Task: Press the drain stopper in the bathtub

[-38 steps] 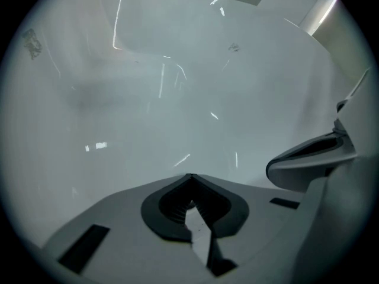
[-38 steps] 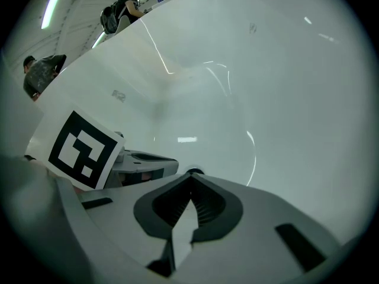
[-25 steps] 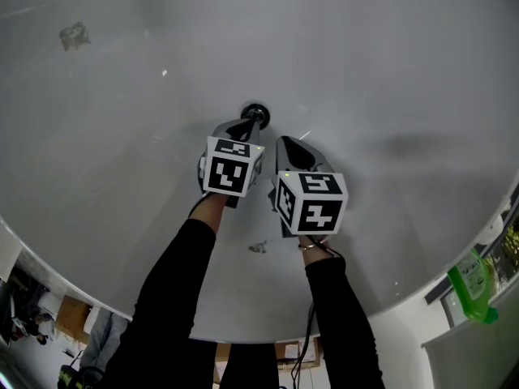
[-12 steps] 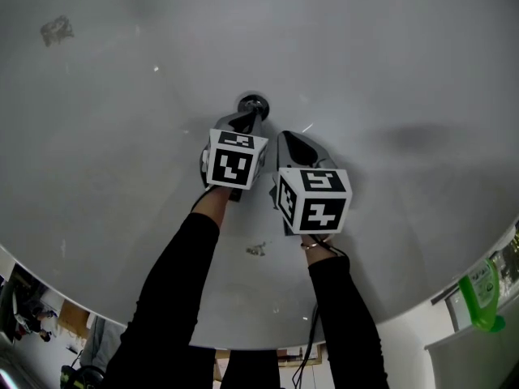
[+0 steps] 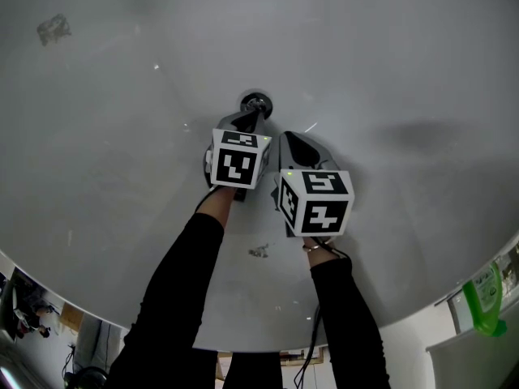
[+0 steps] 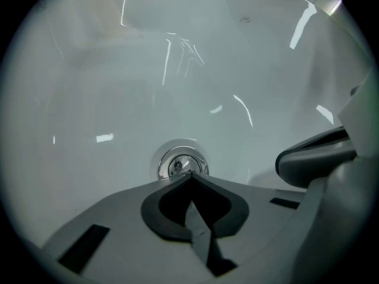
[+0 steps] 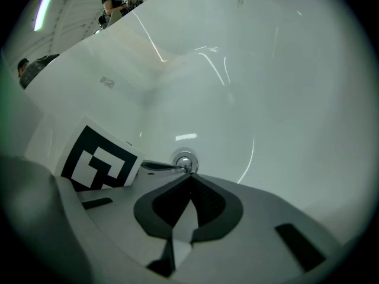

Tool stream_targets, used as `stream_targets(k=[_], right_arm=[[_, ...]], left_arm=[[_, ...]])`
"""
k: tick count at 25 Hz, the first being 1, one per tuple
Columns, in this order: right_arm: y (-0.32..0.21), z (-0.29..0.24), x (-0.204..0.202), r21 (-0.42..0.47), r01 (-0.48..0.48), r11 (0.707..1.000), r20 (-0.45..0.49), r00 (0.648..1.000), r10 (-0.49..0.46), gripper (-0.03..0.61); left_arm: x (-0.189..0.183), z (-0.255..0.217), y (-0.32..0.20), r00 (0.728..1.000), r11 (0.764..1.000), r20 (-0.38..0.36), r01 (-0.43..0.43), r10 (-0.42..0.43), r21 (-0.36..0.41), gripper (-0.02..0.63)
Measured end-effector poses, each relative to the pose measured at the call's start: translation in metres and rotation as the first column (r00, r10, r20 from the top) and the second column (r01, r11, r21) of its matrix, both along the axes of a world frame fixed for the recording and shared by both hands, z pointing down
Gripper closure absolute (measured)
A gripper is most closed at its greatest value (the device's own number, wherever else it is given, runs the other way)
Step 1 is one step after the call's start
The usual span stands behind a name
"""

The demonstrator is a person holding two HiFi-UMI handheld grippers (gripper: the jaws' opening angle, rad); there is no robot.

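The chrome drain stopper point(image 5: 256, 103) sits in the floor of the white bathtub point(image 5: 389, 71). My left gripper point(image 5: 251, 117) is shut, and its closed tip rests on the near edge of the stopper. In the left gripper view the stopper point(image 6: 182, 163) lies just beyond the shut left gripper point(image 6: 189, 175). My right gripper point(image 5: 285, 141) is also shut and hangs beside the left one, a little short of the drain. The right gripper view shows the stopper point(image 7: 185, 160) with the left gripper's fingertip point(image 7: 163, 167) touching it, ahead of the shut right gripper point(image 7: 190, 176).
A green bottle point(image 5: 480, 294) stands outside the tub rim point(image 5: 422, 314) at the lower right. A small scrap point(image 5: 259, 251) lies on the tub floor near my arms, and a faint mark point(image 5: 53, 27) shows at the far left. Two people point(image 7: 115, 2) stand beyond the tub.
Both grippers have barely moved. The left gripper's tip stays at the stopper, and the head view has shifted slightly.
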State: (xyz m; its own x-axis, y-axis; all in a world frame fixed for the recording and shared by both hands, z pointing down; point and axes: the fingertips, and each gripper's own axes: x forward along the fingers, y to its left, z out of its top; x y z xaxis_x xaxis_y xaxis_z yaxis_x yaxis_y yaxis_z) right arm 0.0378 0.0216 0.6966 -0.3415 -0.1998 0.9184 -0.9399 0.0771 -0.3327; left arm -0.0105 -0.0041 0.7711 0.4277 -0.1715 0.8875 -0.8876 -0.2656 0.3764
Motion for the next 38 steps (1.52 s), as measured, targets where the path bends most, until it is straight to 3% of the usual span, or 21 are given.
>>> stream_targets(k=[15, 23, 28, 38], right_arm=[[0.000, 0.002, 0.009, -0.007, -0.007, 1.000, -0.013, 1.000, 0.007, 0.577], [-0.001, -0.007, 0.018, -0.002, -0.014, 1.000, -0.033, 0.999, 0.014, 0.577], [-0.001, -0.012, 0.020, 0.008, -0.024, 1.000, -0.033, 0.999, 0.024, 0.577], [0.000, -0.021, 0.017, 0.026, -0.036, 0.999, -0.028, 0.999, 0.037, 0.577]], left_arm=[[0.003, 0.001, 0.000, 0.997, 0.995, 0.011, 0.072, -0.071, -0.067, 0.609], [0.004, 0.006, 0.000, 0.991, 0.986, 0.082, 0.112, -0.102, -0.125, 0.609], [0.004, 0.006, 0.001, 0.991, 0.992, 0.116, 0.077, -0.066, -0.096, 0.609], [0.004, -0.008, 0.003, 0.995, 0.998, 0.095, 0.045, -0.042, -0.034, 0.609]])
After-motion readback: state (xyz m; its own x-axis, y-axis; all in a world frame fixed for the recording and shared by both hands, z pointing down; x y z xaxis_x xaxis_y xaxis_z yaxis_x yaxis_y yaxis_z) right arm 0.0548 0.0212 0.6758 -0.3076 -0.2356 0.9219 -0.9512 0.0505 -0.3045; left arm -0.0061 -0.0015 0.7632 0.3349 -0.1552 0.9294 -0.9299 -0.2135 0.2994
